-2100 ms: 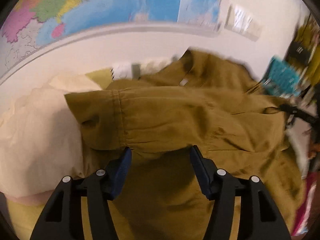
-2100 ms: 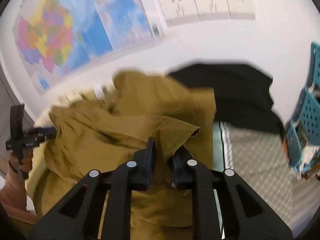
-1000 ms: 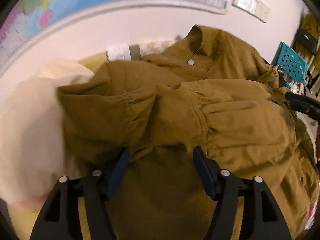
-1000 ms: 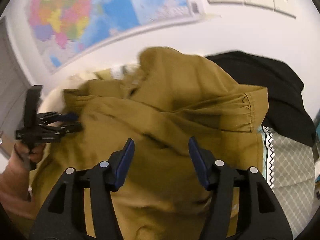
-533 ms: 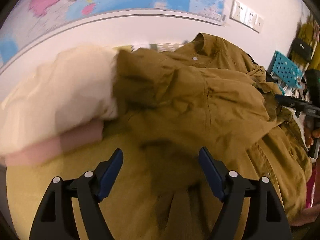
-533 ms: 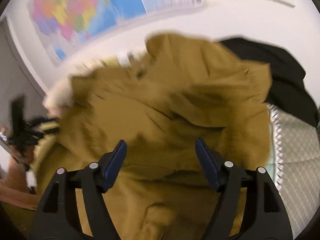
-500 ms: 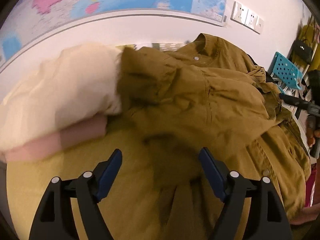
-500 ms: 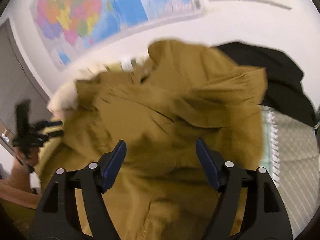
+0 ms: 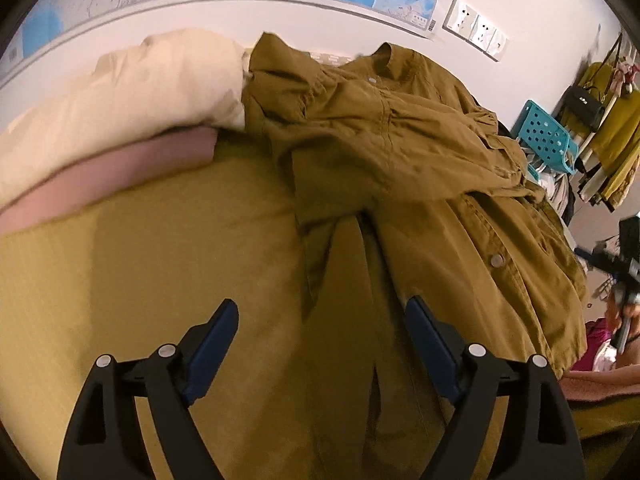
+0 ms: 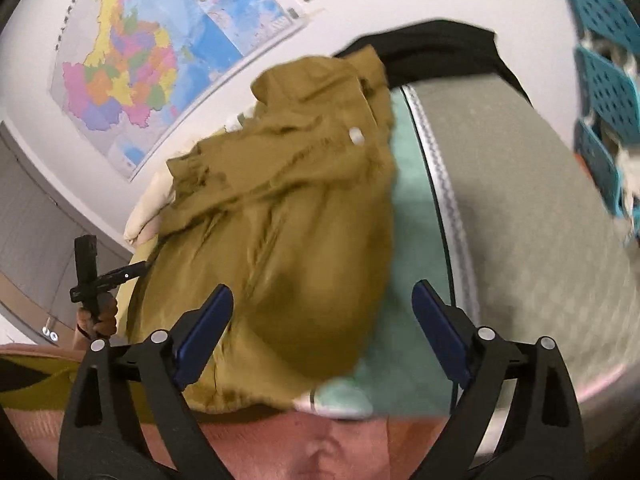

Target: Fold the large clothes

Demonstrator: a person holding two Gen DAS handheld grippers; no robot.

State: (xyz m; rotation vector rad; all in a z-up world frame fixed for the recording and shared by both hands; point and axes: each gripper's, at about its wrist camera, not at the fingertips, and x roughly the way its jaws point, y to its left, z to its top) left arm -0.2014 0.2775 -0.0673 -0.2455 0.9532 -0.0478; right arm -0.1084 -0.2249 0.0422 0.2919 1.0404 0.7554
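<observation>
An olive-brown button-up shirt (image 9: 400,152) lies spread on the bed with both sleeves folded across its chest, collar toward the wall. It also shows in the right wrist view (image 10: 288,224). My left gripper (image 9: 320,336) is open and empty, raised over the shirt's lower left part. My right gripper (image 10: 320,320) is open and empty, above the shirt's right hem. The left gripper shows small in the right wrist view (image 10: 100,276), and the right gripper at the left wrist view's right edge (image 9: 616,264).
A cream pillow on a pink one (image 9: 120,112) lies left of the shirt on the olive bedsheet (image 9: 140,260). A black garment (image 10: 440,56), a grey-and-mint patterned cloth (image 10: 520,208) and blue baskets (image 10: 604,64) lie to the right. A map hangs on the wall (image 10: 132,64).
Both grippers let go of the sleeves, opened wide and pulled back from the shirt. The sleeves now lie folded across the chest.
</observation>
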